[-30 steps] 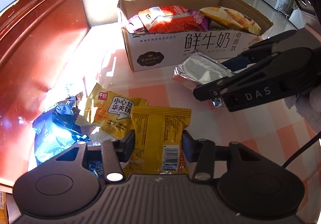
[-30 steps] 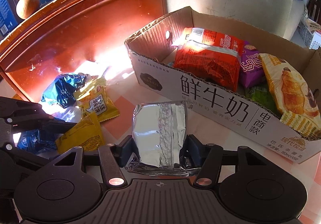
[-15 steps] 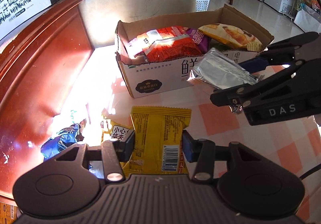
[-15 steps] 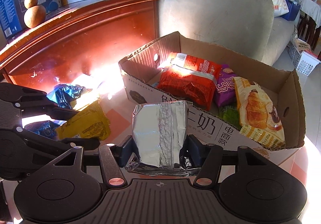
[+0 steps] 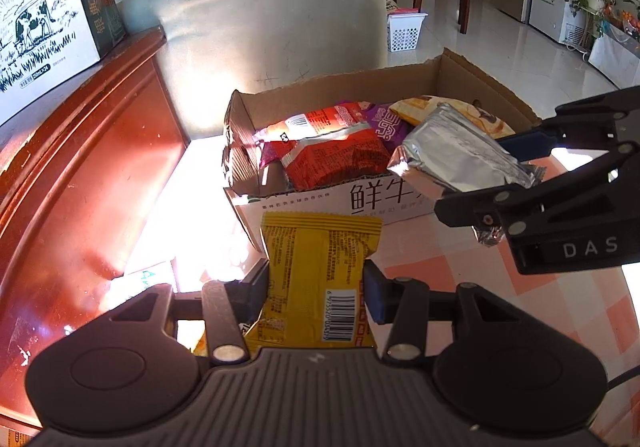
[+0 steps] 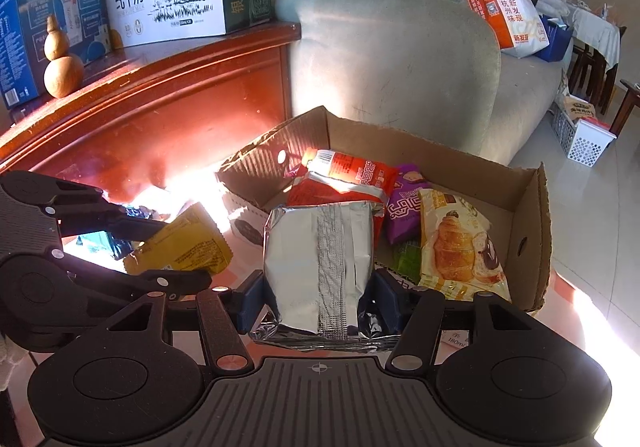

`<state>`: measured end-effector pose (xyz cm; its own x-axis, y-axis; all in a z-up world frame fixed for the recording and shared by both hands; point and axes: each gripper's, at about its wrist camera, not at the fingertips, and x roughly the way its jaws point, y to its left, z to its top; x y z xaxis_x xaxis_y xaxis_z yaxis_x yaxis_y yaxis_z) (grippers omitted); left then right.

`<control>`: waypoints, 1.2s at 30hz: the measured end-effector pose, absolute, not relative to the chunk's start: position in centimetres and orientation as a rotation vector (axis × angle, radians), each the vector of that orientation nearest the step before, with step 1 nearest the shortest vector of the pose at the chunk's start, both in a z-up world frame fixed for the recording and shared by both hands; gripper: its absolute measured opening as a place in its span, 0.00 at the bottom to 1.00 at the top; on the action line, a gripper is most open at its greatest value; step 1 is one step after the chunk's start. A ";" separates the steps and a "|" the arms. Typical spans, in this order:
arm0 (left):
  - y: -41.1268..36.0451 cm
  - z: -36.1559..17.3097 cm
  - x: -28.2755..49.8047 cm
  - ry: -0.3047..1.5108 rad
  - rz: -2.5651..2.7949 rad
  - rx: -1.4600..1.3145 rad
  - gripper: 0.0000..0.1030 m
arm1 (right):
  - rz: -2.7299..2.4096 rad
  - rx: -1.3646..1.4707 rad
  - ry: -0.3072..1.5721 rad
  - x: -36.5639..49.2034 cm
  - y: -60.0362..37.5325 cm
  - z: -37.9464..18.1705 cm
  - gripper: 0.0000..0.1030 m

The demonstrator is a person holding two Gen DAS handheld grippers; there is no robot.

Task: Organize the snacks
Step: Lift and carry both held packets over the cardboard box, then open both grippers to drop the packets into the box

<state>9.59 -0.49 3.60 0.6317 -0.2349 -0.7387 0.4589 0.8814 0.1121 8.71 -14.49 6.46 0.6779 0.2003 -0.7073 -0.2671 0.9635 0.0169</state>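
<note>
Silver foil, crinkled and sealed at both ends, wraps the silver packet (image 6: pixel 320 267), which the right gripper (image 6: pixel 320 303) pinches across its width, one finger (image 6: pixel 250 297) pressed on each side edge. It looks light and soft-skinned with a firmer block inside; the foil is probably slick, so a hold low on the sides near the rear seal, as here, seems safest. Its long axis runs straight out from between the fingers, the far end pointing at the cardboard box (image 6: pixel 532 215) of snacks just ahead. The left gripper (image 5: pixel 316 293) likewise clamps the yellow packet (image 5: pixel 320 275) by its side edges, a thin, floppy pouch, barcode end nearest the fingers (image 5: pixel 376 295), its length running forward toward the box's near wall. Both packets hang clear above the checked table (image 5: pixel 500 299).
</note>
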 end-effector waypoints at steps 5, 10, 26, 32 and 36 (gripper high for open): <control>-0.8 4.6 10.0 0.760 -0.389 0.299 0.45 | 0.246 -0.077 0.753 8.6 -15.2 7.3 0.56; -0.9 5.9 10.5 0.722 -0.372 0.286 0.45 | 0.224 -0.052 0.715 8.5 -16.1 8.4 0.56; -1.7 9.7 12.5 0.612 -0.370 0.203 0.46 | 0.117 0.081 0.575 9.0 -20.6 12.6 0.56; -2.5 9.9 14.2 0.618 -0.372 0.159 0.46 | 0.073 0.164 0.559 9.3 -22.1 13.1 0.56; -3.3 9.5 15.2 0.625 -0.373 0.135 0.46 | 0.043 0.204 0.563 9.8 -22.5 12.9 0.56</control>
